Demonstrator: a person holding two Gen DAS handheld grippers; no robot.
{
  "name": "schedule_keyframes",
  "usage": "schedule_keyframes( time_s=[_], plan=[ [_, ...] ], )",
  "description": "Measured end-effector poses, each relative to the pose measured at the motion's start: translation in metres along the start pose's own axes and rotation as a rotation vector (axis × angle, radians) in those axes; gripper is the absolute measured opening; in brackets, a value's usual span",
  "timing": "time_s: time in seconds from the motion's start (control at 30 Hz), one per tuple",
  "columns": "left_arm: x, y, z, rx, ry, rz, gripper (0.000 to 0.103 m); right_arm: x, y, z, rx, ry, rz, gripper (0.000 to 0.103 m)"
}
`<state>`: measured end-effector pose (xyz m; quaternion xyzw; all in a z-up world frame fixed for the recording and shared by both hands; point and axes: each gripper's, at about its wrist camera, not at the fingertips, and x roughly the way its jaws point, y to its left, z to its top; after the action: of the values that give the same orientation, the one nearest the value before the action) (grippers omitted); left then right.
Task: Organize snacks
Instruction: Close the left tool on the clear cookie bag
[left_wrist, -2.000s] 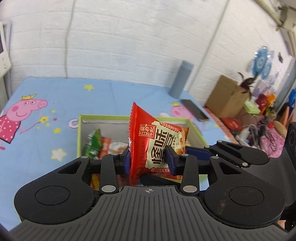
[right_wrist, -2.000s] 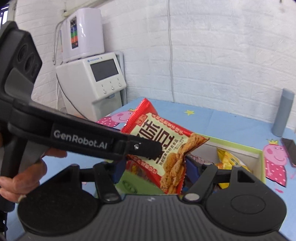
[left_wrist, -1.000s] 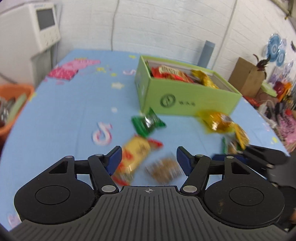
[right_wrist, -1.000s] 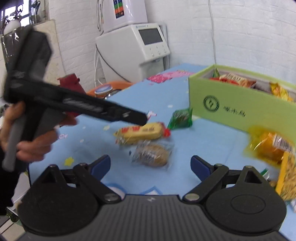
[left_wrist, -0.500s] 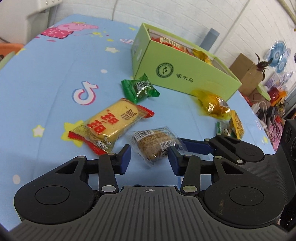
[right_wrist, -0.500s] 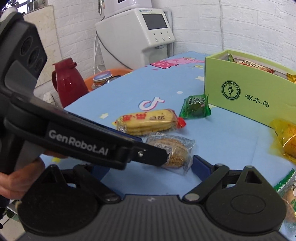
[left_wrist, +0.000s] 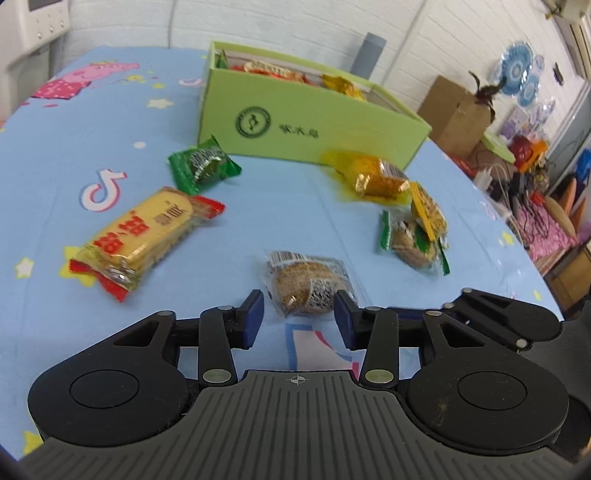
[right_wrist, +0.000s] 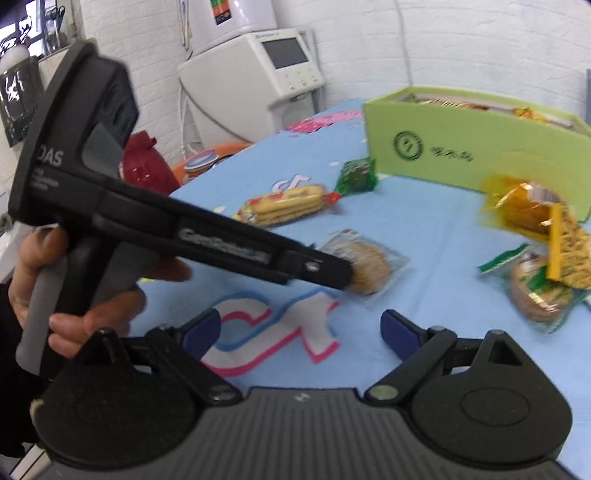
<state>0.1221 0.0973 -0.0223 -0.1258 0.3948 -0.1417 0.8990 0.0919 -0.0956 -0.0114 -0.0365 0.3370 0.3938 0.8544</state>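
Note:
A clear-wrapped brown cake (left_wrist: 308, 286) lies on the blue cartoon tablecloth. Its near end sits between the fingertips of my left gripper (left_wrist: 298, 319), whose jaws are opening and do not press on it. In the right wrist view the left gripper's finger (right_wrist: 325, 271) covers the cake's (right_wrist: 369, 266) left edge. My right gripper (right_wrist: 299, 328) hangs open over the bare cloth, nothing between its fingers. The green snack box (left_wrist: 314, 122) stands behind, with several packets inside.
Loose on the cloth are a yellow-and-red biscuit pack (left_wrist: 144, 236), a small green packet (left_wrist: 203, 168), a golden packet (left_wrist: 376, 181) and green-yellow packets (left_wrist: 417, 232). A white machine (right_wrist: 266, 70) and a red flask (right_wrist: 147, 166) stand off the table's left.
The red packet once held over the box is gone from my left gripper. Both grippers came down to the loose snacks; the left narrowed around the brown cake, then widened slightly.

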Motion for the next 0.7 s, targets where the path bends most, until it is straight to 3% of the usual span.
schedule_keyframes(
  time_s=[0.13, 0.4, 0.6, 0.7],
  plan=[
    [-0.002, 0.007, 0.006, -0.042, -0.005, 0.014, 0.031, 0.006, -0.015, 0.017, -0.038, -0.029, -0.060, 0.093],
    [-0.002, 0.018, 0.007, -0.139, -0.003, -0.009, 0.033, 0.049, -0.019, 0.033, -0.135, 0.040, -0.018, 0.094],
    [-0.003, 0.019, 0.002, -0.136, -0.008, -0.007, 0.037, 0.023, -0.003, 0.014, -0.058, 0.033, 0.071, 0.093],
    [-0.001, 0.017, 0.002, -0.123, -0.008, 0.000, 0.039, 0.019, 0.003, 0.016, -0.075, 0.005, -0.001, 0.093]
  ],
)
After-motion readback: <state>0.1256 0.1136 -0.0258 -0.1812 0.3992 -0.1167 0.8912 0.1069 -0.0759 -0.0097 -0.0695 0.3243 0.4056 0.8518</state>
